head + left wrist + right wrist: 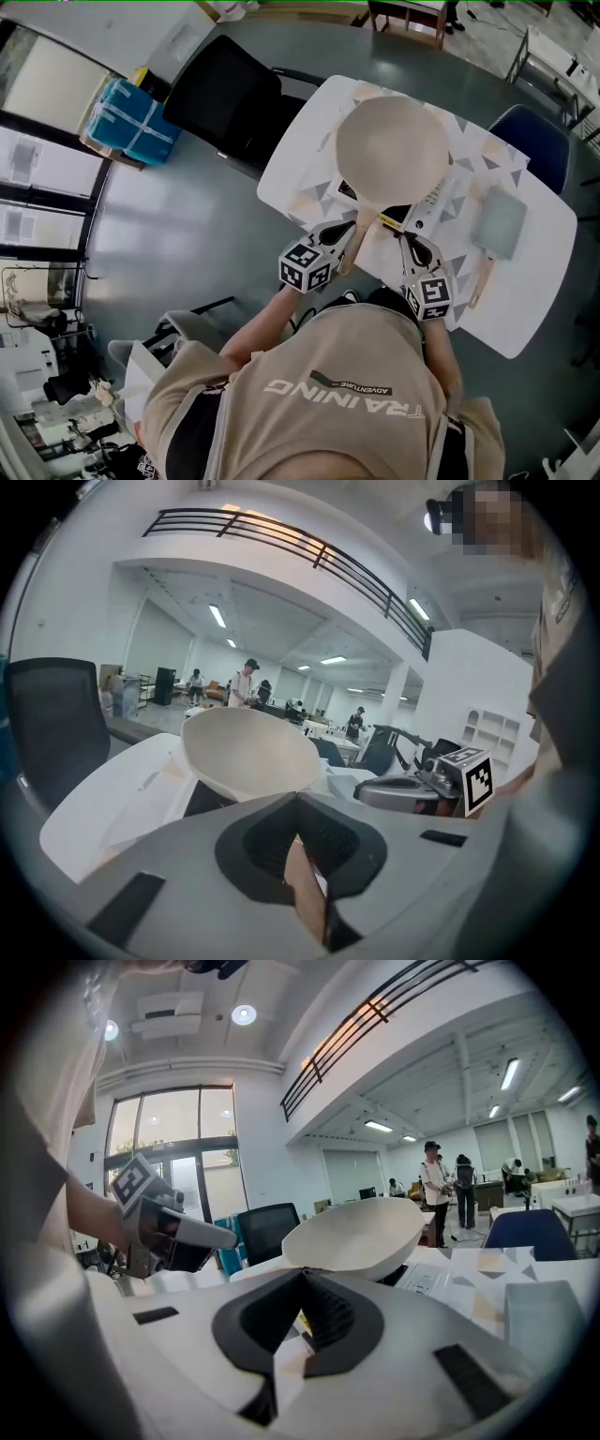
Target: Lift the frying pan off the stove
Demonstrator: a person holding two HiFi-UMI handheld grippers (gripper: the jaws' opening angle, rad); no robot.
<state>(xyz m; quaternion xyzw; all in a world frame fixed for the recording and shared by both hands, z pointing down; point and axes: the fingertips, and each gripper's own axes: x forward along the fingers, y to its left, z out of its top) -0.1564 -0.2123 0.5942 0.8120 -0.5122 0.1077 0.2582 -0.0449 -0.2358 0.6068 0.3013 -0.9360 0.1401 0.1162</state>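
Observation:
A cream frying pan point(392, 150) with a wooden handle point(361, 234) sits over a black stove point(349, 190) on the white table point(300, 159). My left gripper point(345, 234) is shut on that handle. In the left gripper view the brown handle point(305, 892) runs between the closed jaws of the left gripper point(298, 799), and the pan's bowl point(246, 752) stands tilted ahead. My right gripper point(412, 246) hovers just right of the handle, shut and holding nothing. In the right gripper view the right gripper point(302, 1274) points at the pan point(356, 1234). Whether the pan touches the stove I cannot tell.
A grey-green spatula point(500, 225) with a wooden handle lies on the table to the right. A black office chair point(230, 98) stands at the table's left and a blue chair point(539, 136) at its far right. People stand far back in the hall.

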